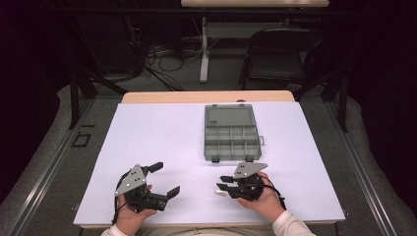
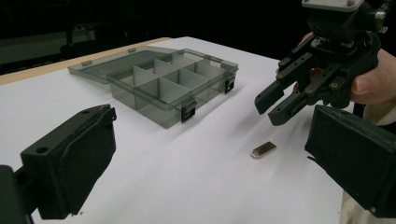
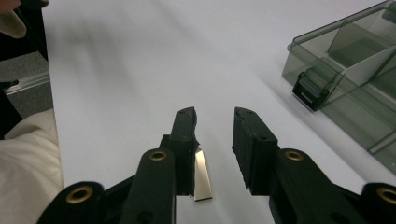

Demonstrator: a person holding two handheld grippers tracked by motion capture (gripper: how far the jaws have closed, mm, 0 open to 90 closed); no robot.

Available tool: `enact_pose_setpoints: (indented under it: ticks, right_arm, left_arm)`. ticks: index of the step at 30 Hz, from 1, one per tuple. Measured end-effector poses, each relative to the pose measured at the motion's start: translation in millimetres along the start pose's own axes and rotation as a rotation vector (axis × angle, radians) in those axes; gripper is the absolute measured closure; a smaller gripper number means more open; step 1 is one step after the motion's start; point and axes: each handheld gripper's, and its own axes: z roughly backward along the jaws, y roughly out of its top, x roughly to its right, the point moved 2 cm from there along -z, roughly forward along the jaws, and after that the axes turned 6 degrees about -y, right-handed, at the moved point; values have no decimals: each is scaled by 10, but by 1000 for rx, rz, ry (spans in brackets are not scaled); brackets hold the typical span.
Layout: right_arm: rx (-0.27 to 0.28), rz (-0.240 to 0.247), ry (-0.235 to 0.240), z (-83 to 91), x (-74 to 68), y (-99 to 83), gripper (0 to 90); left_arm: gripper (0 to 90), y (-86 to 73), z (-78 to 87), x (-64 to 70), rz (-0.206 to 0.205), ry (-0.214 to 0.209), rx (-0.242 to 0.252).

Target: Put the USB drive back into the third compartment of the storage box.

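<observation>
- Jaws of the right gripper [image 1: 224,183] stand narrowly parted with nothing between them; in the right gripper view they hover low over the small metal piece [image 3: 202,173], which lies flat on the white tabletop [image 1: 162,137] under the inner edge of one jaw and not gripped.
- Jaws of the left gripper [image 1: 164,179] are spread wide and hold nothing.
- Landmark: the smoky-grey compartment box [image 1: 231,132], open, its lid laid flat on the far side and its dividers showing.
- The small metal piece [image 2: 263,150] lies on the person's side of the compartment box, apart from it, near its front latch [image 2: 188,112].
- The right gripper [image 2: 287,100] hangs just above that piece, between the box and the person's right hand [image 1: 263,199].
- The left gripper sits well apart from the compartment box, toward the person and to the left, held by the left hand [image 1: 129,216].
- Whether the box's compartments hold anything cannot be told.
</observation>
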Motion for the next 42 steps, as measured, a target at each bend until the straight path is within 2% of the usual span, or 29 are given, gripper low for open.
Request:
enact_pose_setpoints:
  ticks: [7,13,30,42]
  right_arm:
    - [-34,4,15,-75,-16,-61,715]
    - [-56,0,22,-113,-18,-95,723]
    - [-91,8,32,-192,-42,-159,739]
    - [-124,33,38,-256,-73,-199,755]
  left_arm:
    - [14,-2,-1,-4,0,-8,-4]
    - [14,-4,-7,-7,2,2,-3]
    - [17,-6,-5,-13,2,-3,-6]
    - [17,-7,-8,-11,1,0,-4]
